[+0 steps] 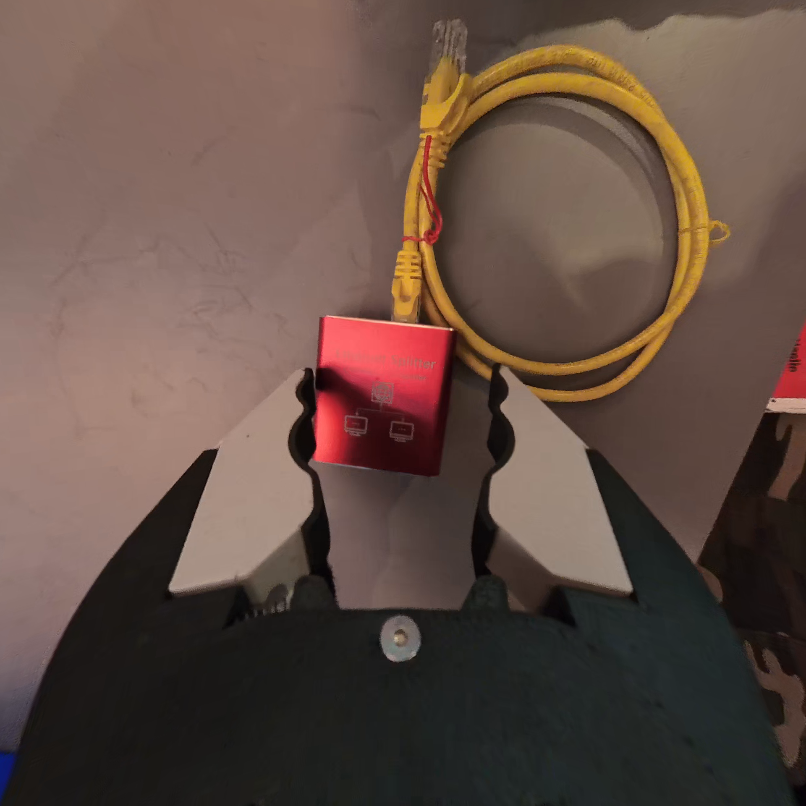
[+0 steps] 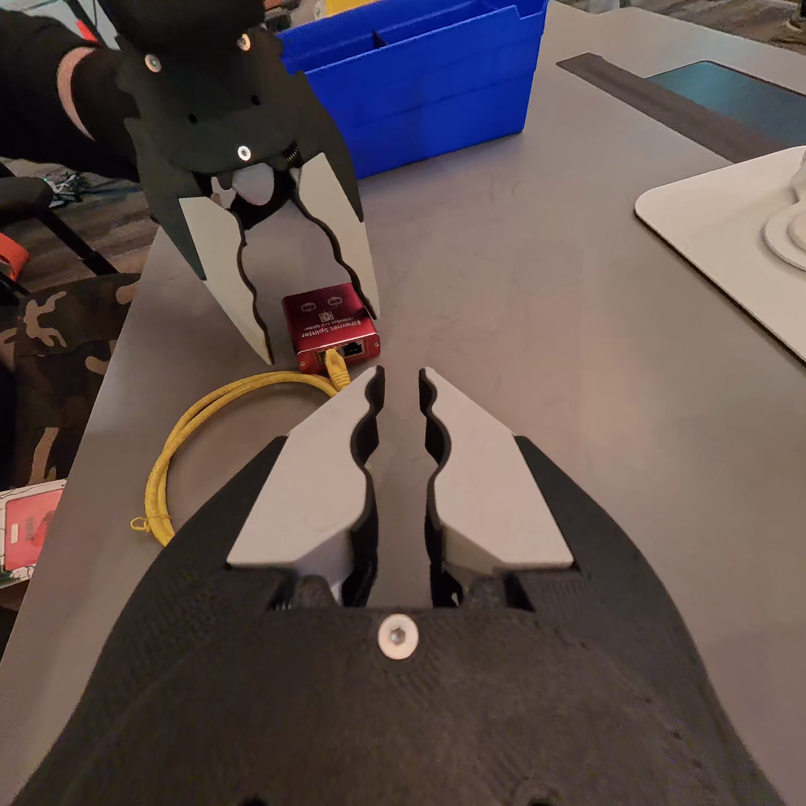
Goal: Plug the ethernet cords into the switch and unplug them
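Switch (image 1: 381,394) sits loosely between left gripper (image 1: 399,377) fingers.

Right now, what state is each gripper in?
Left gripper: open, straddling the red switch, not clamped.
Right gripper: open slightly, holding nothing.

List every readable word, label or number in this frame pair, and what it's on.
I don't copy writing out; this is where it stands.
Red switch: pale lettering and icons on its top face.
Yellow ethernet cord: jacket print, too small to read.
Red card at the right wrist view's left edge: blurred.
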The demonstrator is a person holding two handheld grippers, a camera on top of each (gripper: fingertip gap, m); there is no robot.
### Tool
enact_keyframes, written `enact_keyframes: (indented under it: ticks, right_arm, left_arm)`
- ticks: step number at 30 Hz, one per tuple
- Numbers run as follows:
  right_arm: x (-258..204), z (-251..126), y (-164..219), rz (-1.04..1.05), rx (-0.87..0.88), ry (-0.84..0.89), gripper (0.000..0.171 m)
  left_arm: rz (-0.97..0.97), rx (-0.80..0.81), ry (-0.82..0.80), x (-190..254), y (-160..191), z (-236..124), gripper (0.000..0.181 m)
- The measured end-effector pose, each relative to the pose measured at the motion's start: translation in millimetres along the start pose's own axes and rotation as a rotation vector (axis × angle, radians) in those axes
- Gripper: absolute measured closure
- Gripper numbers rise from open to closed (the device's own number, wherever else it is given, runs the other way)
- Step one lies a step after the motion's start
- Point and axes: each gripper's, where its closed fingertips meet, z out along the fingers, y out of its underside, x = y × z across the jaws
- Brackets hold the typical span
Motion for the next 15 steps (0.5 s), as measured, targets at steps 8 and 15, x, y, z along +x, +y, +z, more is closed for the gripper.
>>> enact_keyframes:
  ticks: [8,15]
  right_arm:
    - [4,-4,0,0.014,0.018,0.016,0.158]
    - [2,0,-1,0.013,0.013,0.008,0.158]
  left_arm:
    - [-0.076,0.192,-0.259,-17,13,-104,0.116]
    - [-0.515,0.083,-0.621,-110,180,-233,0.139]
